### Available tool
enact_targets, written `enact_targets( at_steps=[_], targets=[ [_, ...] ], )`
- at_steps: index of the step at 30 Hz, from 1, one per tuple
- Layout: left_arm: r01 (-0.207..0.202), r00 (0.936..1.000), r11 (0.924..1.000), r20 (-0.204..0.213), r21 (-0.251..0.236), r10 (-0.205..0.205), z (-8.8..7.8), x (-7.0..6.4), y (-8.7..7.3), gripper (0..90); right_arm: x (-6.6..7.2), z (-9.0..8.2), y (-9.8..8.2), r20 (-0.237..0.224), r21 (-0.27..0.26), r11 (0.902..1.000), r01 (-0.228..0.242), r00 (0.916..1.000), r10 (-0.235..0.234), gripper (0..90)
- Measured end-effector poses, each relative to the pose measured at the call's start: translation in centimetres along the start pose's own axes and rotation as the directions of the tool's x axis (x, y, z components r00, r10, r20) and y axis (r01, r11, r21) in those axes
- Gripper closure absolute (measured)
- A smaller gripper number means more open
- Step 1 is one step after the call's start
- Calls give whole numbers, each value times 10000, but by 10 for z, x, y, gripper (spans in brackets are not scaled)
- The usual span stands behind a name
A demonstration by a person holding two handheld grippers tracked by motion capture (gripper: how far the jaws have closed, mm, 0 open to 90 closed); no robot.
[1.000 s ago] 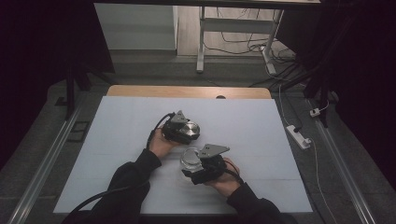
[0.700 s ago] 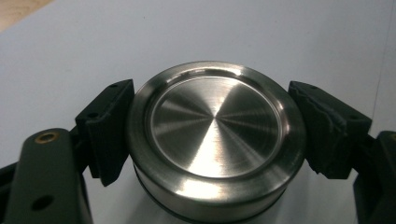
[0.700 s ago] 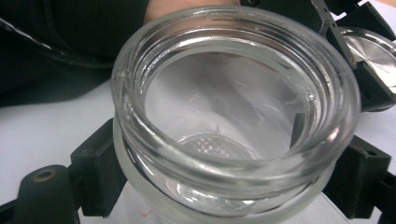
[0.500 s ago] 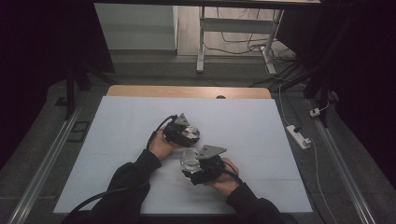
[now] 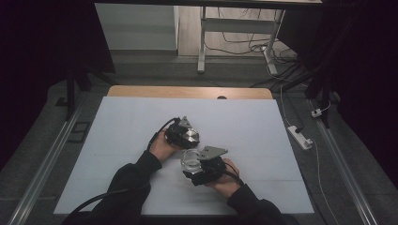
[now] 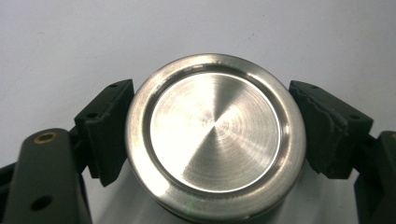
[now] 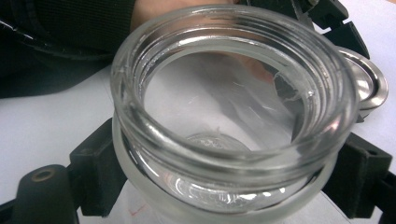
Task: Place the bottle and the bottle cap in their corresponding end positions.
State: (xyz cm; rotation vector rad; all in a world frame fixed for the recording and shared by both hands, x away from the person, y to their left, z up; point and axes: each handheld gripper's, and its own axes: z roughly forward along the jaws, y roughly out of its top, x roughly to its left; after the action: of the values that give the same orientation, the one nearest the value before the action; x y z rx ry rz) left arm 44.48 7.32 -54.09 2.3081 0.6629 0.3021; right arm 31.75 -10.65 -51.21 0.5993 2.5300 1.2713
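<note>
A round brushed-steel lid [image 6: 215, 135] sits between the black jaws of my left gripper [image 6: 212, 140], which is shut on its rim. In the high view that gripper [image 5: 187, 135] holds the lid [image 5: 190, 137] just above mid-table. My right gripper [image 7: 233, 177] is shut on a clear glass jar [image 7: 233, 107] with a threaded neck and an open mouth. From above, the jar [image 5: 190, 159] and right gripper [image 5: 199, 165] lie just in front of and to the right of the lid. In the right gripper view the lid [image 7: 371, 86] shows close beside the jar's rim.
A white sheet [image 5: 117, 140] covers the table, with a wooden strip [image 5: 187, 92] along the far edge. A power strip [image 5: 299, 137] lies on the floor to the right. Metal rails [image 5: 42, 173] run along both sides. Desk legs and cables stand behind.
My left gripper has drifted slightly nearer to the jar with the lid in it. The right gripper and the jar have stayed put.
</note>
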Motion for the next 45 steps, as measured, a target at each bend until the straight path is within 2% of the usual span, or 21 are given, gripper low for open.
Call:
enact_targets(
  at_steps=[8,15,18,23,27,35,45],
  targets=[
    [254,9996,9997,83,22,-254,1,1,0,188,0,0,0,-27,16,10000,-42,10000,42,138],
    [299,9994,9994,152,155,-301,0,1,0,126,-2,-1,-1,-164,-8,10000,-98,9998,98,131],
    [490,9987,9987,165,162,-492,0,1,-1,97,-4,-2,-1,-300,-41,9997,-253,9992,251,115],
    [626,9980,9979,82,158,-627,-5,1,0,64,-6,-4,0,-409,-101,9990,-429,9983,424,93],
    [782,9966,9966,252,265,-789,-9,3,0,49,-6,-6,0,-424,-20,9987,-518,9978,517,76],
    [851,9961,9952,180,483,-861,-19,5,-3,39,-7,-12,-1,-505,81,9979,-647,9966,650,60],
    [942,9952,9941,231,533,-956,-29,2,-8,27,-4,-17,-3,-572,224,9978,-618,9964,630,12]
  ],
)
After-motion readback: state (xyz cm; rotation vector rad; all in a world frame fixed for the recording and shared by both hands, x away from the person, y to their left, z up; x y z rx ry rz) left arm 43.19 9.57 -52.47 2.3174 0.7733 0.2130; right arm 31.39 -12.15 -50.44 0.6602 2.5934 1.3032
